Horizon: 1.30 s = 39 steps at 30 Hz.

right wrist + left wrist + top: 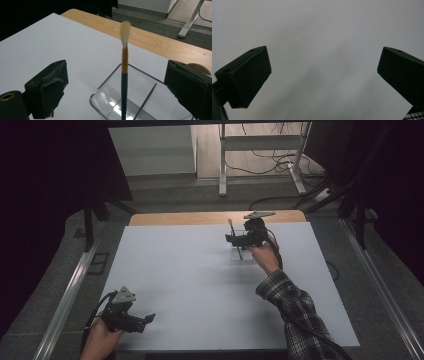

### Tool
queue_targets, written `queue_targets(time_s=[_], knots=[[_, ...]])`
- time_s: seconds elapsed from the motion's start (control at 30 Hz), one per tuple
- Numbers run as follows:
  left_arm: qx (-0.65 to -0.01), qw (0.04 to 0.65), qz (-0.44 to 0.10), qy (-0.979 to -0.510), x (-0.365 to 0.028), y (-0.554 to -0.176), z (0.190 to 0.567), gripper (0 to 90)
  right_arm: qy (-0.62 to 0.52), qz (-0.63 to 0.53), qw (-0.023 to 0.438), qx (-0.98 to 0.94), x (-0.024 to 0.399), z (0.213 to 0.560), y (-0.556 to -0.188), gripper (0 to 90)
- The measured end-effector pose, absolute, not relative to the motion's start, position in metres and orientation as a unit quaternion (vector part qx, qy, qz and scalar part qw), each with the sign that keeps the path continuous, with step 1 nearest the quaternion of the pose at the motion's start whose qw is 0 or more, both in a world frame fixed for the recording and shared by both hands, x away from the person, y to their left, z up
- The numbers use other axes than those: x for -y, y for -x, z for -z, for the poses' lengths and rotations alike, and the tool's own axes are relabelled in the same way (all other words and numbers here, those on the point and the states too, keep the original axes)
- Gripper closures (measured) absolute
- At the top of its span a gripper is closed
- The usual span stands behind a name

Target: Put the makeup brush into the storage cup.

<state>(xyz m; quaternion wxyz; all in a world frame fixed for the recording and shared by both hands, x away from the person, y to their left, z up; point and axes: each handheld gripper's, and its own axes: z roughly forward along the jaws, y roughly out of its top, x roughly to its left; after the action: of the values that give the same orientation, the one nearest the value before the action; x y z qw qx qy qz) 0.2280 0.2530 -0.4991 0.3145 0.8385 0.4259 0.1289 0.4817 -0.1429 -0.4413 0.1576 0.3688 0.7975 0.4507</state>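
A slim paintbrush (124,75) is being left standing bristles-up in a clear plastic holder (105,97), evidently so the pale, soft tuft is being kept off the white table (190,280). It is being flanked, untouched, by the wide-spread jaws of the right gripper (120,92). The left gripper (324,72) is being held wide, empty, near the front edge.

A paintbrush (124,75) stands almost straight up in a clear plastic box (105,93). Its soft, pale tip points up. Its handle is orange near the tip and dark blue lower down. The box sits on the white tabletop (190,285), near the far edge.
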Motion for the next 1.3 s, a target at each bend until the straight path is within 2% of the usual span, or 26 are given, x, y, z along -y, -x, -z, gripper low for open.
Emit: queue_targets(time_s=[1.3], knots=[[-0.425,0.313,-0.130,-0.840,-0.253,-0.227,0.499,0.0,-0.339,-0.428,0.134,-0.827,0.146,0.443,-0.451,1.3]])
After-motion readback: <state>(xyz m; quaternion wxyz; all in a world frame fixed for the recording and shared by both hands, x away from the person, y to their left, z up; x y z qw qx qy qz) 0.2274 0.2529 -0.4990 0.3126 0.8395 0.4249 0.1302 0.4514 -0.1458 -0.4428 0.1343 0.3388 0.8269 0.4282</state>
